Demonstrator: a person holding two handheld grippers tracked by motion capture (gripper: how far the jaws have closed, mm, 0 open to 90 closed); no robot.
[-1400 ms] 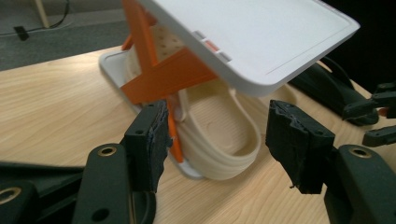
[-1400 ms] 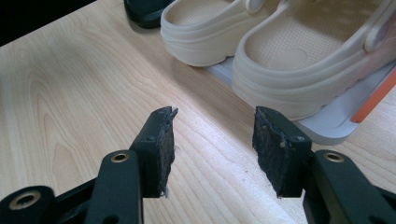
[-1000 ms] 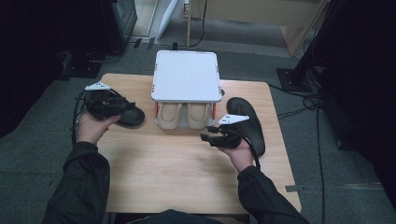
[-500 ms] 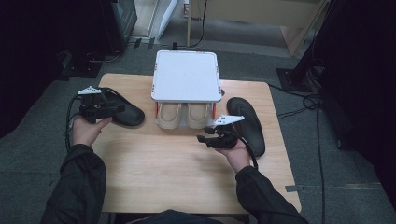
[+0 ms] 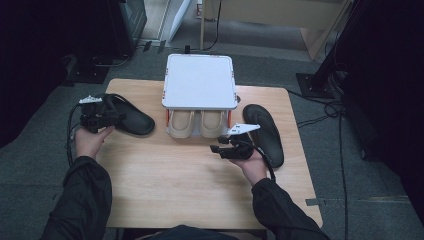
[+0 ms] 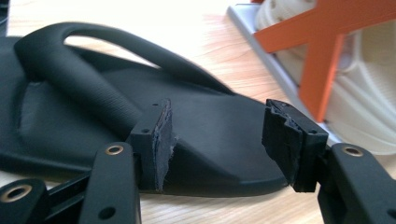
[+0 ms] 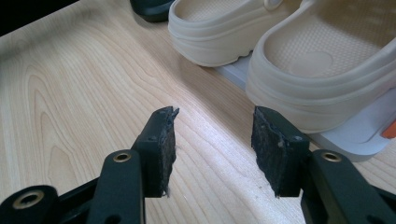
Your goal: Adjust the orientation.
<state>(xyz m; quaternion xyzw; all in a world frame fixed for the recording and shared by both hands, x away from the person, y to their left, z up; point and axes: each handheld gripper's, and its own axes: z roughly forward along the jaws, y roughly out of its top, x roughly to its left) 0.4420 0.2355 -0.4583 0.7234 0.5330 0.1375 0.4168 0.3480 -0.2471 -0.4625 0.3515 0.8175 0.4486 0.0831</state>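
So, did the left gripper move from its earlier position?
Yes. The left gripper moved left, away from the white rack, toward the table's left edge.

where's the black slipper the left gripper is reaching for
In the high view the black slipper lies at the table's left side, just left of the white rack holding beige clogs, with the left gripper over its near end.

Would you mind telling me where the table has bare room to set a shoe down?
The near half of the table, between both forearms, is bare. The far half is crowded: the left black sandal, the white rack holding beige clogs, and the right black sandal.
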